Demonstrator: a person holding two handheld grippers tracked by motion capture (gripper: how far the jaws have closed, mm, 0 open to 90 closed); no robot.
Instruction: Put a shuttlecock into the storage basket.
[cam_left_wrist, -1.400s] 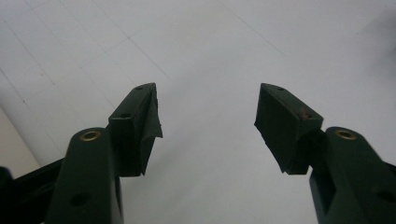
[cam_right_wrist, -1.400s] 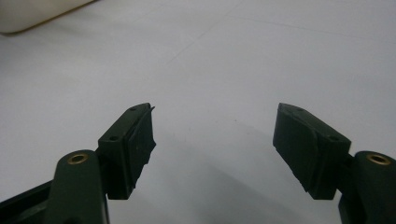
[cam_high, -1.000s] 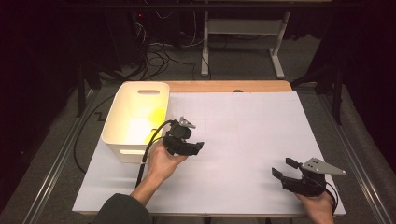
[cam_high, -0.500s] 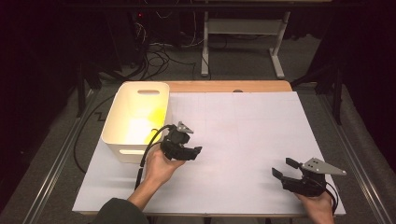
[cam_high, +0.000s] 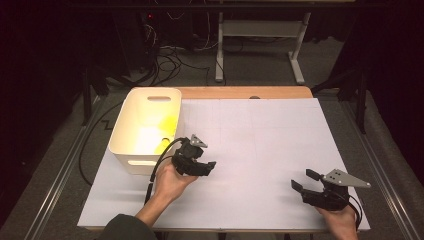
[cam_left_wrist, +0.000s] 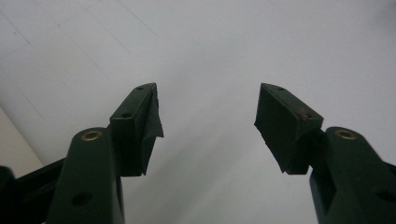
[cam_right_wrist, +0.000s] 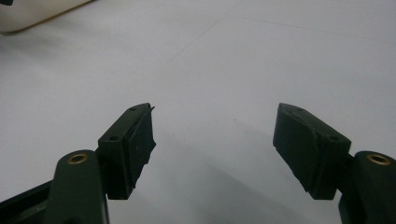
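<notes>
My left gripper (cam_high: 209, 167) hovers over the white sheet (cam_high: 260, 135) just right of a white bin (cam_high: 135, 162), held in a hand with its jaws pointing right. In the left gripper view the left gripper (cam_left_wrist: 208, 100) stands open, with bare white sheet between the jaws. My right gripper (cam_high: 301, 180) rests near the front right corner of the sheet, jaws pointing left. In the right gripper view the right gripper (cam_right_wrist: 215, 116) is open too, with nothing between its pads.
The bin has a handle slot and something yellow (cam_high: 167, 125) inside that I cannot make out. Its corner (cam_right_wrist: 37, 14) shows far off in the right gripper view. Wooden table edge (cam_high: 240, 92) lies behind the sheet; metal rails run along both sides.
The left gripper has drifted slightly toward the near edge of the table. The right gripper has kept still. Both stay open.
</notes>
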